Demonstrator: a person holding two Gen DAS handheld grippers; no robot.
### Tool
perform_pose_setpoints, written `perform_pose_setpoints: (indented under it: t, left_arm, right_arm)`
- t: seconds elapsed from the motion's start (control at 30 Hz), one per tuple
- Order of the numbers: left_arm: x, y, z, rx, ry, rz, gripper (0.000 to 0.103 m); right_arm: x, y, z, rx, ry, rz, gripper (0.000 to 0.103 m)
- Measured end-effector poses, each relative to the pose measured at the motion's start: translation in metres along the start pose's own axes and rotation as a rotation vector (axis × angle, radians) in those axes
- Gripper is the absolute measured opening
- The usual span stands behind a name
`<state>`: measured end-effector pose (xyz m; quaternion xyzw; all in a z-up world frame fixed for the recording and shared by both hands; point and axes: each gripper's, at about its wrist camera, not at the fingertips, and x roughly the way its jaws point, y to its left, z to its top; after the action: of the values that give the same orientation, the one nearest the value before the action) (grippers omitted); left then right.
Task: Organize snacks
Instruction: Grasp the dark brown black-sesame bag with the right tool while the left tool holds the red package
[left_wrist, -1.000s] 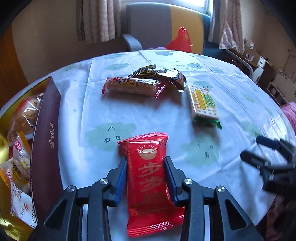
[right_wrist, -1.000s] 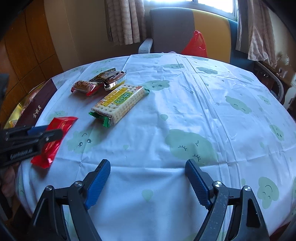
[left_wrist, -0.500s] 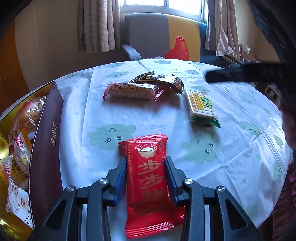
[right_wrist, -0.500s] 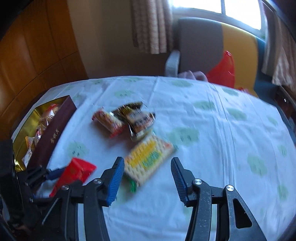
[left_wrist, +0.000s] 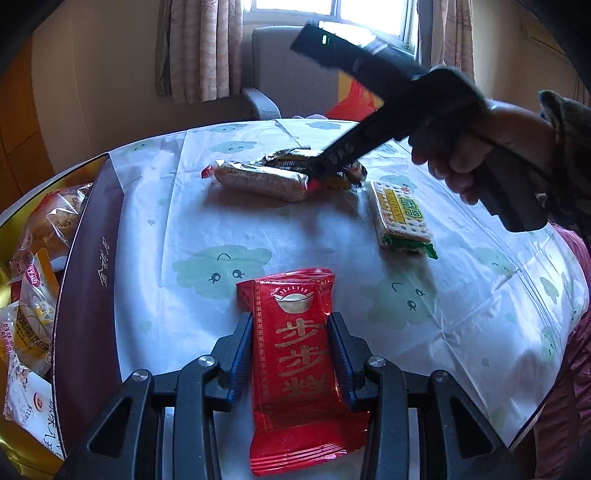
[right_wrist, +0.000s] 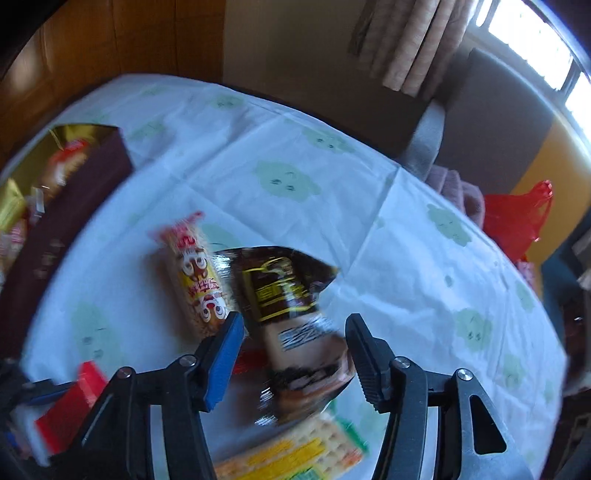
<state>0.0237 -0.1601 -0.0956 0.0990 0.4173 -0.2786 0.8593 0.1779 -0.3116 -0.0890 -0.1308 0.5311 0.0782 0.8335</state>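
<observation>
My left gripper (left_wrist: 291, 341) is shut on a red snack packet (left_wrist: 299, 362) with gold characters, near the table's front edge. My right gripper (right_wrist: 293, 339) is open and hovers over a dark brown snack packet (right_wrist: 291, 306), its fingers on either side of it. In the left wrist view the right gripper (left_wrist: 314, 173) reaches down onto that brown packet (left_wrist: 340, 177). A long red-and-yellow cracker packet (right_wrist: 195, 280) lies just left of it, also seen from the left wrist (left_wrist: 258, 179). A green-and-yellow biscuit packet (left_wrist: 400, 216) lies to the right.
A dark maroon box (left_wrist: 88, 258) with a gold lining holds several wrapped snacks (left_wrist: 33, 295) at the table's left edge. The round table has a white cloth with green clouds (left_wrist: 221, 262). A grey-and-yellow armchair (right_wrist: 491, 122) and a red bag (right_wrist: 517, 218) stand behind.
My right gripper has swung from the near right side across the table to over the brown packet and narrowed its opening. My left gripper stays shut on the red packet.
</observation>
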Motion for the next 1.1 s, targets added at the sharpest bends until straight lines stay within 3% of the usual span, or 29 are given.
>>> perform_pose_setpoints:
  t: [0.03,0.13,0.37,0.47,0.57,0.7,0.77,0.83,0.9,1.1]
  left_arm:
    - [0.0,0.0,0.0,-0.001,0.0,-0.001,0.04]
    - [0.0,0.0,0.0,-0.002,-0.001,-0.003,0.04]
    - [0.001,0.001,0.0,0.0,-0.005,0.002,0.04]
    - [0.001,-0.001,-0.001,0.002,-0.006,0.007,0.04]
    - [0.0,-0.002,0.0,-0.001,-0.003,0.007,0.04]
    - [-0.001,-0.003,0.0,0.001,-0.002,0.017,0.04]
    - [-0.001,-0.004,0.0,0.002,0.0,0.019,0.04]
    - [-0.001,-0.005,0.0,0.004,0.001,0.023,0.04]
    - [-0.001,-0.005,0.0,0.003,0.002,0.025,0.04]
    - [-0.001,-0.006,0.001,0.0,0.01,0.029,0.04]
  right_arm:
    - [0.007,-0.002,-0.002,-0.001,0.026,-0.011,0.045]
    - [0.001,-0.015,-0.009,0.074,-0.006,0.006,0.033]
    - [-0.042,-0.066,-0.061,0.316,-0.074,-0.071,0.033]
    - [-0.055,-0.085,-0.094,0.408,-0.054,-0.108,0.033]
    - [-0.063,-0.085,-0.131,0.44,-0.002,-0.118,0.033]
    - [-0.077,-0.07,-0.175,0.468,0.027,-0.06,0.034]
    - [-0.086,-0.061,-0.191,0.481,0.02,-0.014,0.042]
    - [-0.096,-0.051,-0.205,0.497,0.001,0.075,0.069]
    - [-0.106,-0.044,-0.214,0.502,-0.034,0.143,0.079]
    - [-0.113,-0.053,-0.217,0.541,-0.092,0.143,0.084]
